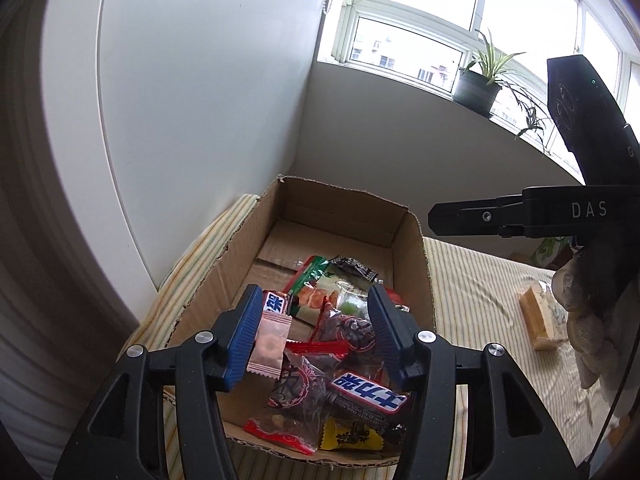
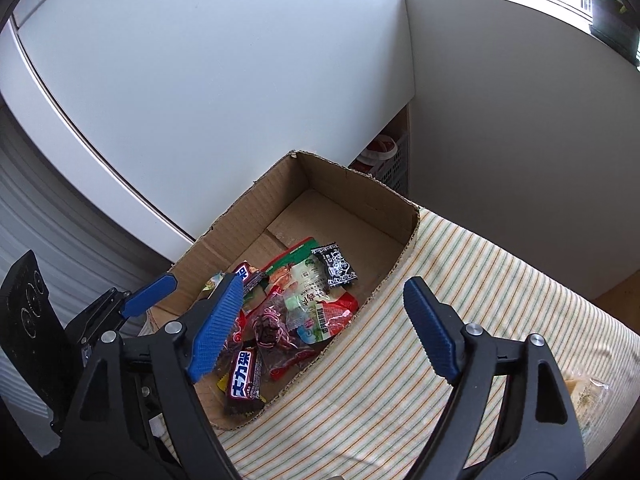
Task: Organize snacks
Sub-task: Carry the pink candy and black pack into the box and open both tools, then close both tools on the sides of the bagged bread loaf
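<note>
Right now your left gripper [image 1: 310, 336] hangs over the near end of the open cardboard box [image 1: 224, 256], its blue pads spread apart with nothing pinched between them; a small pink sachet [image 1: 270, 344] lies just against the inner face of the left pad, though whether it touches the pad you cannot tell from this angle. The snacks sit heaped in the near half of the box: a brown chocolate bar with white and blue lettering [image 1: 368, 394], clear packets with dark red contents [image 1: 344, 332], a yellow wrapper [image 1: 352, 438] at the near wall, a green and red pouch [image 1: 316, 292] and a small black and white sachet [image 1: 354, 268] toward the middle, while the far half of the box floor is bare cardboard. The box stands on a striped cloth [image 1: 472, 304], close to a white panel. Your right gripper [image 2: 324, 328] is also spread wide and holds nothing; its left pad hangs over the box above the snack pile, and its right pad is outside the box wall, above the cloth. From the right wrist view the same chocolate bar [image 2: 244, 376] lies at the near corner of the box. To the right on the cloth, well apart from the box, a wrapped yellowish cake slice [image 1: 540, 320] lies beside your gloved hand [image 1: 584, 312]. A potted plant [image 1: 480, 80] stands on the window sill behind
</note>
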The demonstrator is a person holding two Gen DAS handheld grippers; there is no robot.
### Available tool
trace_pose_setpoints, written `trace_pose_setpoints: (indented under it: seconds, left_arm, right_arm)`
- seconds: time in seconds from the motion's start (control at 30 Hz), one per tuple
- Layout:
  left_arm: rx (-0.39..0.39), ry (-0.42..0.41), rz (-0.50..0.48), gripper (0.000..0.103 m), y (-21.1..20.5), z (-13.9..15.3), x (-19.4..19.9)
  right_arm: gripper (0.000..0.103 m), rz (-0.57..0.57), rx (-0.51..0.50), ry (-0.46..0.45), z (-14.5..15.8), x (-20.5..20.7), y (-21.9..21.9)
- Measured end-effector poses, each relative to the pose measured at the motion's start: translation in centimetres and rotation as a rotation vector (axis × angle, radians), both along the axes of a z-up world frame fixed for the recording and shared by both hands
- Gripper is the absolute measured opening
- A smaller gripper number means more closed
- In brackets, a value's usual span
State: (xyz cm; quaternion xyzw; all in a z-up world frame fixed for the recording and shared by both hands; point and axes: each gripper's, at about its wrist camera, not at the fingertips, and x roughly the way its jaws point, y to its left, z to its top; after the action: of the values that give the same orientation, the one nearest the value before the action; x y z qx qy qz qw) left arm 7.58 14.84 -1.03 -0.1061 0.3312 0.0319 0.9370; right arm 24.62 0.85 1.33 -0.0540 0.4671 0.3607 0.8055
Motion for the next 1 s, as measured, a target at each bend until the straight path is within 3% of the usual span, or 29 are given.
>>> trace_pose_setpoints:
  seconds: [0.33, 0.6, 0.67, 0.8, 1.0]
  left_arm:
    - [0.005, -0.013, -0.074, 0.055, -3.6, 0.5, 0.3]
    - [-0.03, -0.016, -0.189, 0.055, -8.6, 0.7, 0.9]
    - [-0.046, -0.012, -0.225, 0.065, -10.1, 0.6, 1.0]
    - [-0.087, 0.005, -0.308, 0.066, -13.3, 0.0, 1.5]
    - [-0.149, 0.083, -0.439, 0.069, -18.2, -2.1, 3.0]
  right_arm:
    - [0.085, -0.079, -0.008, -0.039, 0.6, -0.4, -5.6]
    - [0.085, -0.174, -0.003, -0.06, 1.0, -1.6, -13.6]
    - [0.086, -0.211, -0.011, -0.067, 1.0, -1.7, -15.7]
    - [0.098, -0.288, -0.022, -0.073, 0.0, -1.6, -19.9]
    - [0.099, -0.374, 0.008, -0.009, -2.8, -1.1, -25.8]
